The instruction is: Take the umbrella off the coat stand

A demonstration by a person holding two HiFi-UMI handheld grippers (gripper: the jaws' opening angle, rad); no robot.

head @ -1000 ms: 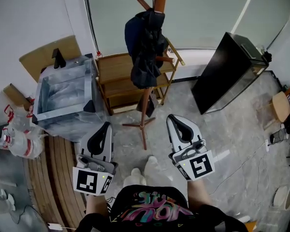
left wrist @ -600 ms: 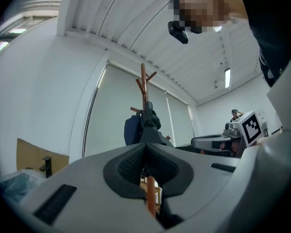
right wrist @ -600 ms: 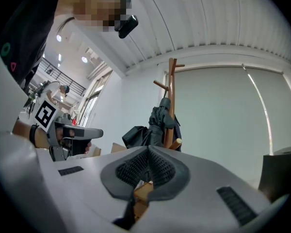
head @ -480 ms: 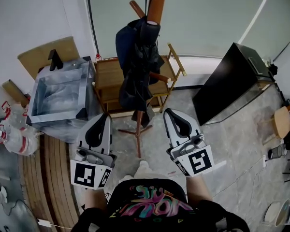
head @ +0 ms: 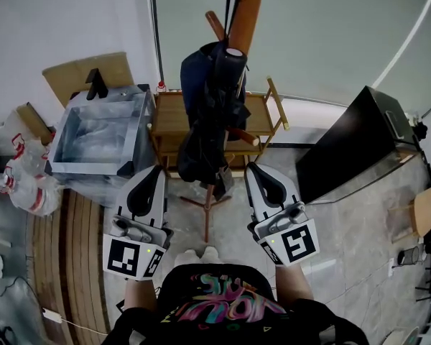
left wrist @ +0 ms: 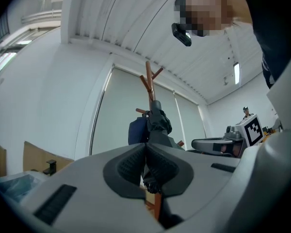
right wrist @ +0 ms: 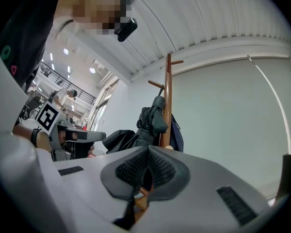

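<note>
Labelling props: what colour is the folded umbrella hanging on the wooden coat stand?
Black. The folded umbrella shows best in the head view.

The coat stand (head: 249, 6) runs off the top of the head view, its middle hidden behind the umbrella (head: 219, 113). The umbrella's lower end disappears behind the closed jaws of the left gripper (left wrist: 145, 152). The dark blue thing (head: 192, 77) beside it: coat or bag, can't tell.

The umbrella (head: 214, 106) hangs on the coat stand (head: 251, 6). Behind the stand is a shelf (head: 174, 117), left of it a box (head: 85, 168), right of it a panel (head: 345, 149). My left gripper (head: 156, 169) and right gripper (head: 255, 169) are before it.
</note>
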